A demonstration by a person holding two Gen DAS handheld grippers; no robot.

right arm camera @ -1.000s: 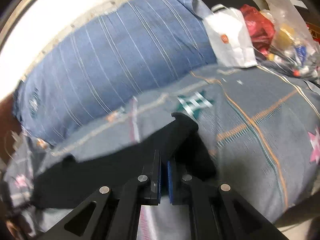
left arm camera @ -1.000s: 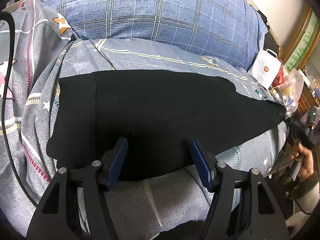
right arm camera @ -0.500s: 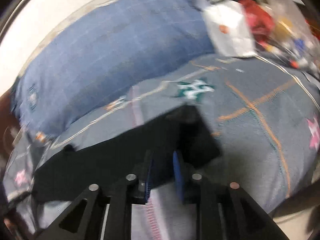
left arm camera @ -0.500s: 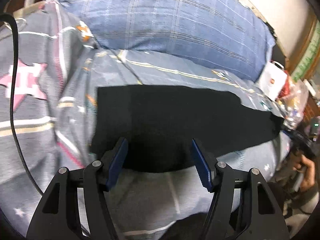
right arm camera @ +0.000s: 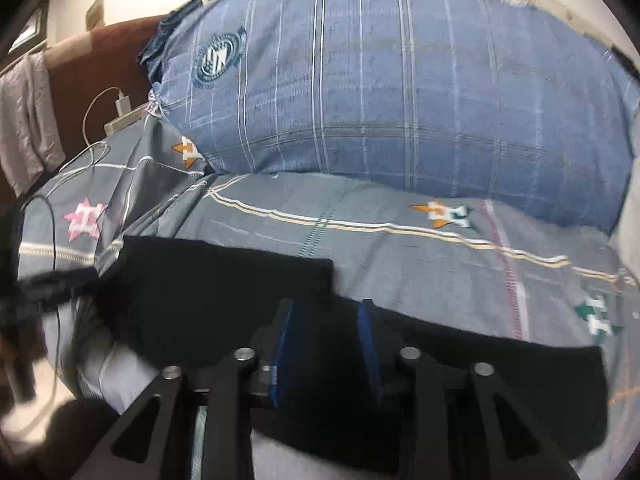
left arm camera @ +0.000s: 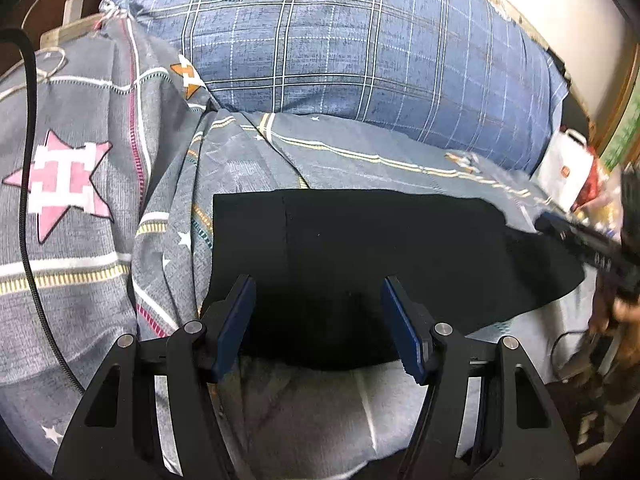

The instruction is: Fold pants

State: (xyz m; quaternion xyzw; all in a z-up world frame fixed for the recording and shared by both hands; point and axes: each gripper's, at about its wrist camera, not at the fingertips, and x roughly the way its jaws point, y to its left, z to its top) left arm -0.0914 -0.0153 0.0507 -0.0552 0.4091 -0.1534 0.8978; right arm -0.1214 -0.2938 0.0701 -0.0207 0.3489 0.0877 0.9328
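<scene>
The black pants (left arm camera: 360,256) lie flat on the grey patterned bedsheet (left arm camera: 80,184), folded along their length, waistband end at the left. My left gripper (left arm camera: 318,320) is open and empty, its fingers over the near edge of the pants. My right gripper (right arm camera: 326,340) is open, its fingers over the black pants (right arm camera: 224,296), with no cloth between them. In the left wrist view the right gripper (left arm camera: 588,244) shows blurred at the right end of the pants.
A big blue plaid pillow (left arm camera: 360,48) lies behind the pants. A black cable (left arm camera: 28,184) runs down the left. A white charger and cord (right arm camera: 120,108) lie at the bed's far left. A white bag (left arm camera: 566,168) and clutter stand at the right.
My right gripper has opened, let go of the pants' end and swung left over the pants. My left gripper stayed open, shifting slightly along the near edge.
</scene>
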